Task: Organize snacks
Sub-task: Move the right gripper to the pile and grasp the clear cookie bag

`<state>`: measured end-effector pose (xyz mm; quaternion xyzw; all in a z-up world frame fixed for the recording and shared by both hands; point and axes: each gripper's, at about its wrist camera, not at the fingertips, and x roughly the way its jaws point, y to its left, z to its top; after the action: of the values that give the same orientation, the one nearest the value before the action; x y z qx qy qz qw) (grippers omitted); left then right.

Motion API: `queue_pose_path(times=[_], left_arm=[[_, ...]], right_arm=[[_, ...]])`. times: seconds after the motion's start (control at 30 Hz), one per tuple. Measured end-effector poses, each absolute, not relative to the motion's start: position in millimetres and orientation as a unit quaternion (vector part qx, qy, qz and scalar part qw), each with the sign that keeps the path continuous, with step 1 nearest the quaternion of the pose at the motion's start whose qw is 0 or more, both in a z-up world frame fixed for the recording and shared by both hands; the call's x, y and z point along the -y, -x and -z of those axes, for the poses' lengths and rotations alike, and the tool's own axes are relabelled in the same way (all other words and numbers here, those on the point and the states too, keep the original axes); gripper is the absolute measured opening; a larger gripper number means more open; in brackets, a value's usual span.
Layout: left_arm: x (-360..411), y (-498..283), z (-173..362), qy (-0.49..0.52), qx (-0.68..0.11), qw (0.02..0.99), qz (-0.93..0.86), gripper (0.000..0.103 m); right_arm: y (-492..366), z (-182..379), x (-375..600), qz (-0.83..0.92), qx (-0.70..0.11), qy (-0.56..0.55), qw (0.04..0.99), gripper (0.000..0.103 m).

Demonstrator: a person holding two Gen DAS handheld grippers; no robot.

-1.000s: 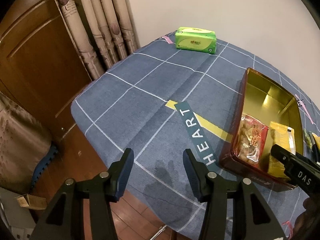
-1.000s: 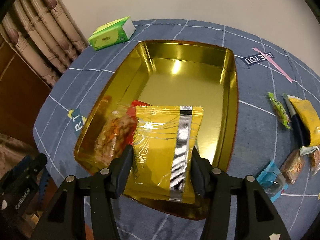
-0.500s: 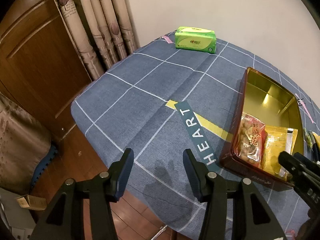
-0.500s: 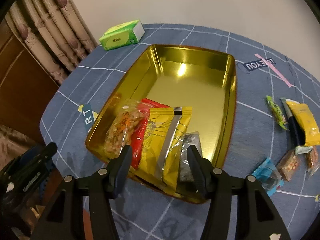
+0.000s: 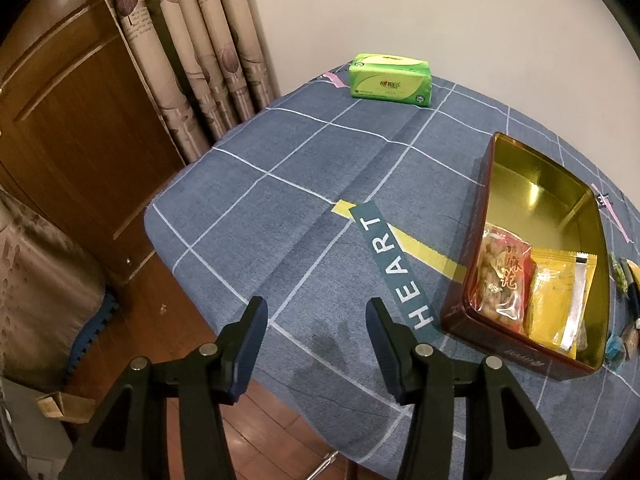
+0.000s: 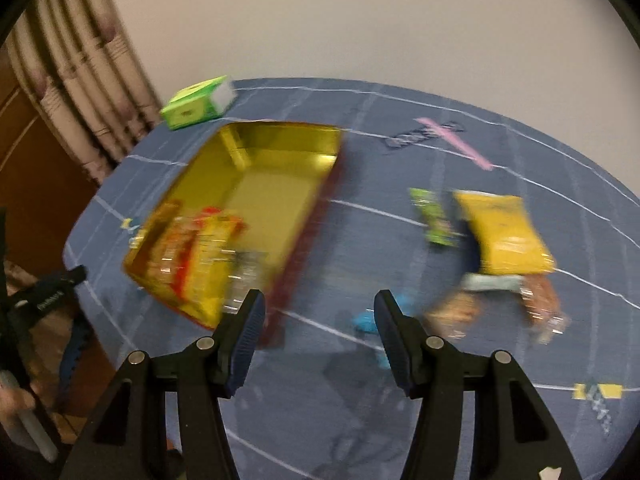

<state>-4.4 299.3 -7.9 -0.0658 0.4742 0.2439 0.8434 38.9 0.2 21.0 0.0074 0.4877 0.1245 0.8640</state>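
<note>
Fetch the next snack for the tin (image 6: 240, 200)

Right gripper (image 6: 318, 322) and left gripper (image 5: 314, 328) stand part-open, empty. Centre the right one over the blue packet (image 6: 370, 326), lower middle, before closing; loose snacks (image 6: 504, 232) lie right of the tin.

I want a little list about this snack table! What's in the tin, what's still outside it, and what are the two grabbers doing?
container: gold tin on the blue checked tablecloth
inside tin: red snack bag, yellow packet
outside tin: big yellow bag, green bar, blue packet, more small packets, too blurred to name
far corner: green tissue pack
left hand-held gripper: open, holding nothing
right hand-held gripper: open, holding nothing
</note>
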Motion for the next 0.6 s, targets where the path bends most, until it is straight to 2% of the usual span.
queue_pose_path(times=[0.3, 0.6], left_arm=[[-292.0, 3.7, 7.5, 0.046, -0.468, 0.848, -0.244, 0.052], [-271.9, 5.0, 5.2, 0.034, -0.462, 0.858, -0.221, 0.052]], right_arm=[[-44.3, -9.0, 114.2, -0.048, -0.491, 0.008, 0.870, 0.054], [-71.4, 23.5, 158.9, -0.055, -0.510, 0.016, 0.859, 0.054]])
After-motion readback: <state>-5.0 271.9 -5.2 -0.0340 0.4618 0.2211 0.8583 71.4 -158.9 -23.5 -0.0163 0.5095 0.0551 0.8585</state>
